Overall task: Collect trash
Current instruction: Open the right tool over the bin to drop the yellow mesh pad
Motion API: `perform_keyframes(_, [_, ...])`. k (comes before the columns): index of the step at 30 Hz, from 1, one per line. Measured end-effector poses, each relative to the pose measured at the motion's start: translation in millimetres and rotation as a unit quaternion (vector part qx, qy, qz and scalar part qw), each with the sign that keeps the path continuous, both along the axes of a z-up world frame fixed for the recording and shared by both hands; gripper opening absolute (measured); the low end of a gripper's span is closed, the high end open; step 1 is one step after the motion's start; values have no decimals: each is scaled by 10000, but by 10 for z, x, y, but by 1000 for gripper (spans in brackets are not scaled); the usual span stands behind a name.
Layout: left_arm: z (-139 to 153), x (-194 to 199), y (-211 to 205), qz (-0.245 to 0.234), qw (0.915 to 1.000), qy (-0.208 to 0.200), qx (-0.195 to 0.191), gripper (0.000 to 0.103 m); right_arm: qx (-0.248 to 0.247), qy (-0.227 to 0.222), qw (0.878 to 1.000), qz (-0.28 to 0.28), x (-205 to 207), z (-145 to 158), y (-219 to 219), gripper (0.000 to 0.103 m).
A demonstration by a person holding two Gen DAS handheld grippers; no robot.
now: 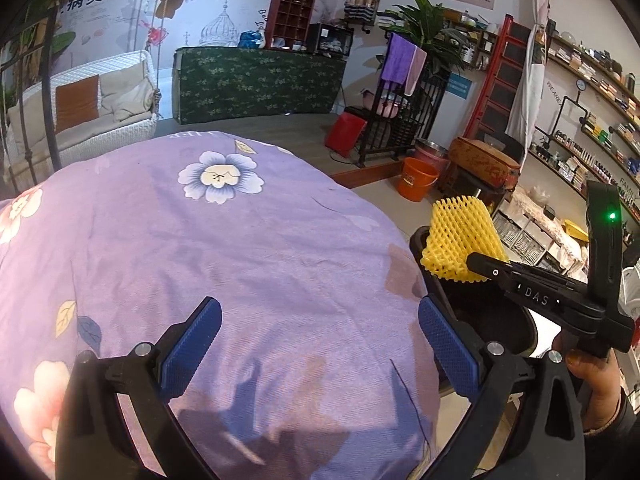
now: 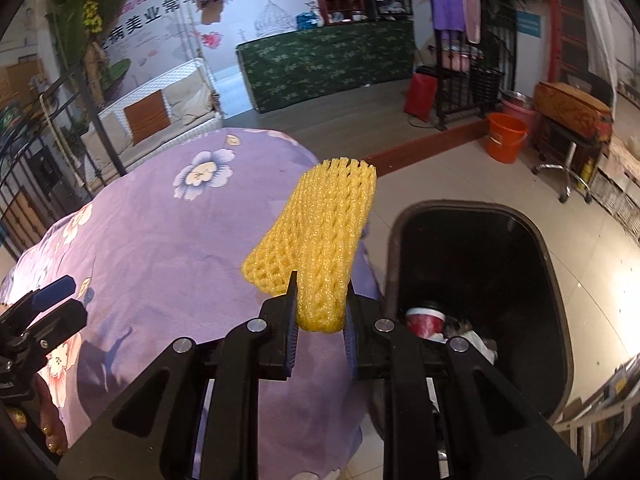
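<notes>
Right hand-held gripper [image 2: 320,312]: black frame with blue pads, jaws narrow and pinched on the lower end of a yellow foam mesh fruit sleeve [image 2: 316,248]; pads pressing both sides of the sleeve.
Yellow foam mesh fruit sleeve: held in the air, tilted up and away from the jaws, free end fanned out; above the right edge of the desk, just left of the bin's mouth in the right wrist view; seen in the left wrist view [image 1: 460,236] over the bin's rim, clamped in the right hand-held gripper [image 1: 482,266].
Left hand-held gripper [image 1: 320,344]: black with blue textured pads [image 1: 192,348], jaws spread wide, nothing between them; pointed down at the cloth; in the right wrist view [image 2: 52,300] only partly visible at the left edge.
Desk [image 1: 200,260]: rounded top covered with a purple cloth printed with white and pink flowers; bare of trash in the part shown.
Black oval-mouthed trash bin [image 2: 480,264]: on the pale tiled floor [image 2: 440,184] just beside the desk's right edge, open at the top; a red-and-white cup [image 2: 425,320] and crumpled white scraps inside near the closer end.
Person's hand [image 1: 592,388]: wrapped round the right hand-held gripper's handle, at the lower right of the left wrist view.
Orange plastic bucket [image 2: 506,138]: standing on the floor well beyond the bin.
</notes>
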State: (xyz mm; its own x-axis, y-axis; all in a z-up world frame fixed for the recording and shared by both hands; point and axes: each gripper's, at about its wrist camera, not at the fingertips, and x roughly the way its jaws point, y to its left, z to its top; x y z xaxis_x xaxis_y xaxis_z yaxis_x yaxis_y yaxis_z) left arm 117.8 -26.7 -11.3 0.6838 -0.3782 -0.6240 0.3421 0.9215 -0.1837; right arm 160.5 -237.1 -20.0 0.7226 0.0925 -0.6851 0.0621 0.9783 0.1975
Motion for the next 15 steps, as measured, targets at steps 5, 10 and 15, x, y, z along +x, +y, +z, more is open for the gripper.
perform_keyframes(5, [-23, -46, -136, -141, 9999, 37, -4, 97, 7, 134, 9991, -398, -63, -113, -270, 20])
perform_keyframes(10, [-41, -74, -230, -211, 9997, 71, -49, 97, -123, 418, 9949, -907, -80, -308, -564, 20])
perform_keyframes(15, [-61, -80, -278, -273, 9995, 119, -58, 97, 117, 817, 9902, -1129, -25, -574, -797, 24])
